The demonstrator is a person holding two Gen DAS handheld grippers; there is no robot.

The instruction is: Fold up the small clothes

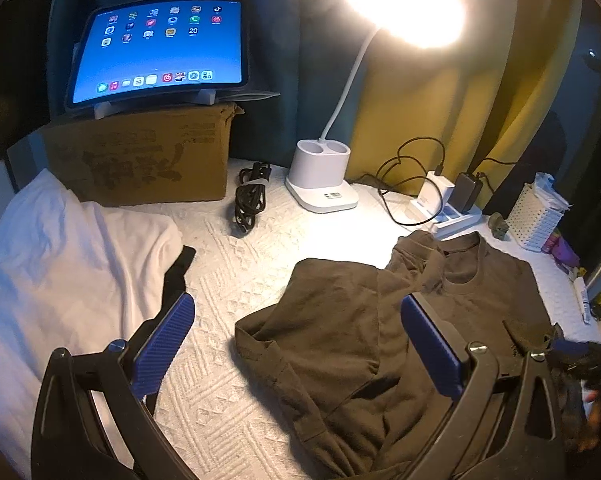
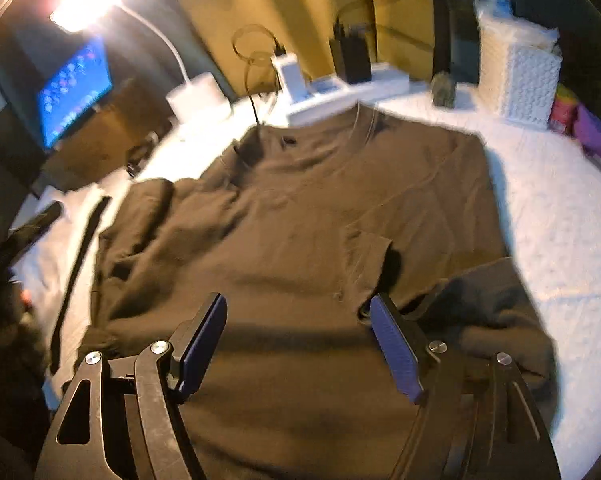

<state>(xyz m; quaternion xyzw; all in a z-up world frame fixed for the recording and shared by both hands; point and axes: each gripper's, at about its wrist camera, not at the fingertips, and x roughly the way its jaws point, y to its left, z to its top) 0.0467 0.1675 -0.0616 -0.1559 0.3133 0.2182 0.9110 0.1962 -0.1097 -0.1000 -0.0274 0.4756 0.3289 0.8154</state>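
Brown shirt (image 2: 300, 208) lies rumpled on white cloth (image 1: 236, 264); left gripper (image 1: 296, 344) and right gripper (image 2: 296, 344) jaws released (nothing held).

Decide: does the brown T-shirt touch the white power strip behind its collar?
Cannot tell: in both wrist views the brown T-shirt collar meets the white power strip outline, contact unclear.

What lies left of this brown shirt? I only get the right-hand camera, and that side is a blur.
Observer: A white cloth, apart from the brown shirt.
Operator: Is the other pincer holding anything?
Observer: No. The left gripper is open, with nothing pinched between its pads.
Operator: And the dark blob near the lamp?
Observer: A bundled black cable, lying beside the lamp base.
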